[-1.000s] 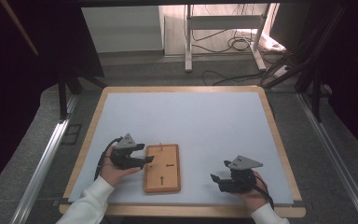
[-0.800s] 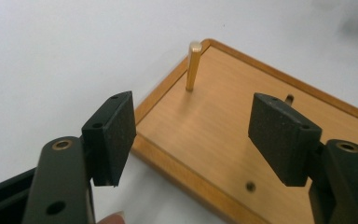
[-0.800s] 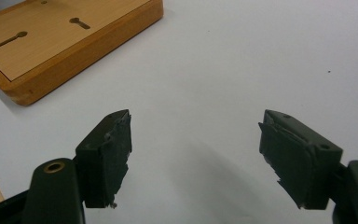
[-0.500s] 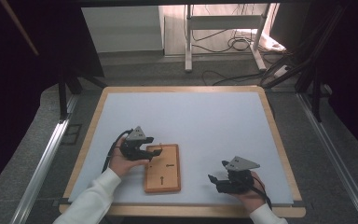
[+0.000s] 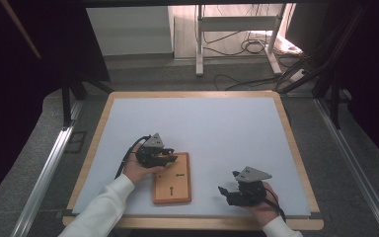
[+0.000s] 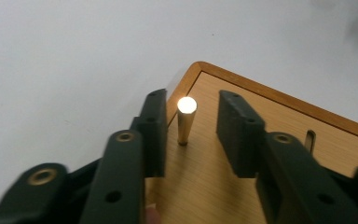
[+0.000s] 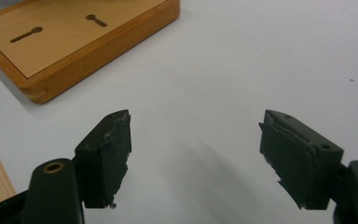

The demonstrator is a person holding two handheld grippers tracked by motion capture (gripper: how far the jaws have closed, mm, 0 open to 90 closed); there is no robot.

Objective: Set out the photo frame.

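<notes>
A flat wooden board [image 5: 172, 185] with two keyhole slots lies near the table's front edge. A small light peg [image 6: 185, 121] stands upright on the board [image 6: 200, 163] close to one corner. My left gripper [image 5: 170, 159] reaches over the board's far left corner. In the left gripper view its jaws [image 6: 191, 100] have just been closing, with the peg between them. The left pad is almost at the peg and the right pad stands apart, so it is open. My right gripper [image 5: 229, 183] rests right of the board, open over bare table [image 7: 196, 116], with the board [image 7: 74, 32] ahead of it.
The white table top [image 5: 202, 123] has a wooden rim [image 5: 296, 148]. Beyond its far edge stand a metal stand [image 5: 237, 39] and loose cables [image 5: 256, 47] on the floor. Metal rails [image 5: 44, 173] run along both sides.
My left hand has moved right onto the board's far left corner, and its jaws have narrowed around the peg. The right hand has kept still.
</notes>
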